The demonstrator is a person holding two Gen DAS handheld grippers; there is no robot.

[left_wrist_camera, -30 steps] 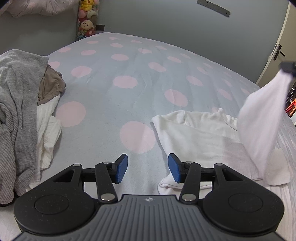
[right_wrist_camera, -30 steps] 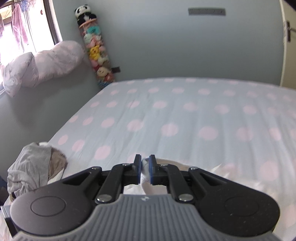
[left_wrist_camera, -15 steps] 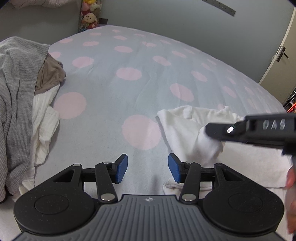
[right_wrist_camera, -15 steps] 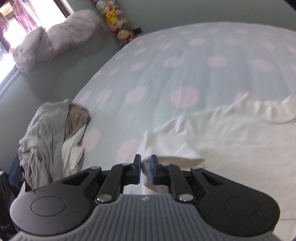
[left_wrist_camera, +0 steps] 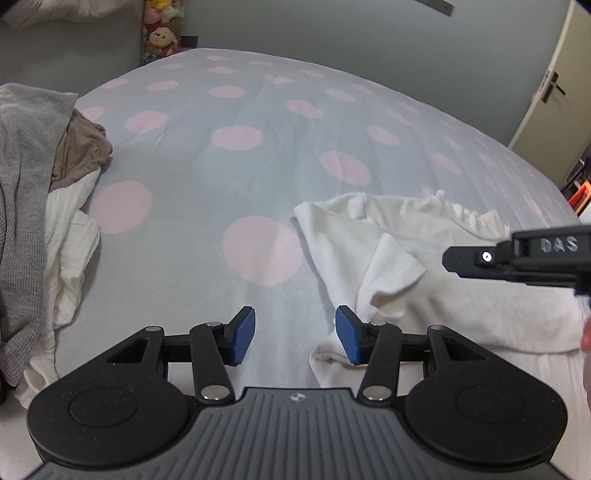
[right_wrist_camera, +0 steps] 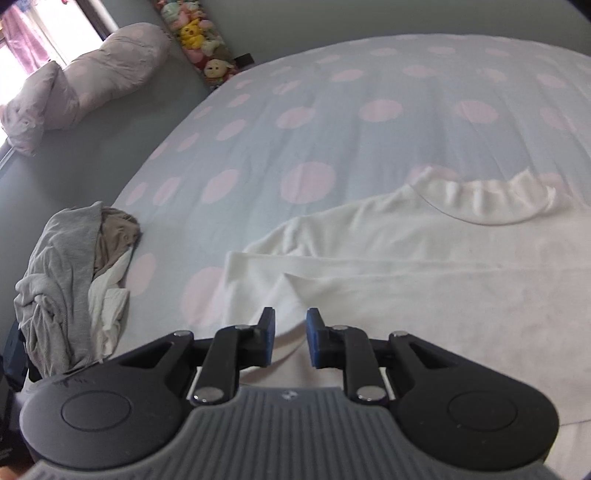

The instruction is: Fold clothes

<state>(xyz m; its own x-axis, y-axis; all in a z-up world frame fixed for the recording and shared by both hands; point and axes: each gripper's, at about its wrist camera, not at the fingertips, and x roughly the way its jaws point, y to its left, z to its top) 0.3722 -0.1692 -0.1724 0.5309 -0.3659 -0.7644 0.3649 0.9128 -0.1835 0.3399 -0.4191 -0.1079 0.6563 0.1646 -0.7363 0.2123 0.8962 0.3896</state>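
A pale bedsheet (right_wrist_camera: 332,155) dotted pink, a lumpy pillow (right_wrist_camera: 85,81), and stuffed toys (right_wrist_camera: 201,33) by the wall.

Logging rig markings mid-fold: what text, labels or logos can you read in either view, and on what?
"DAS": raised letters on the side of the right gripper, seen in the left wrist view.
Small round emblem on the left gripper housing: too small to read.
White T-shirt, bedsheet: no text.
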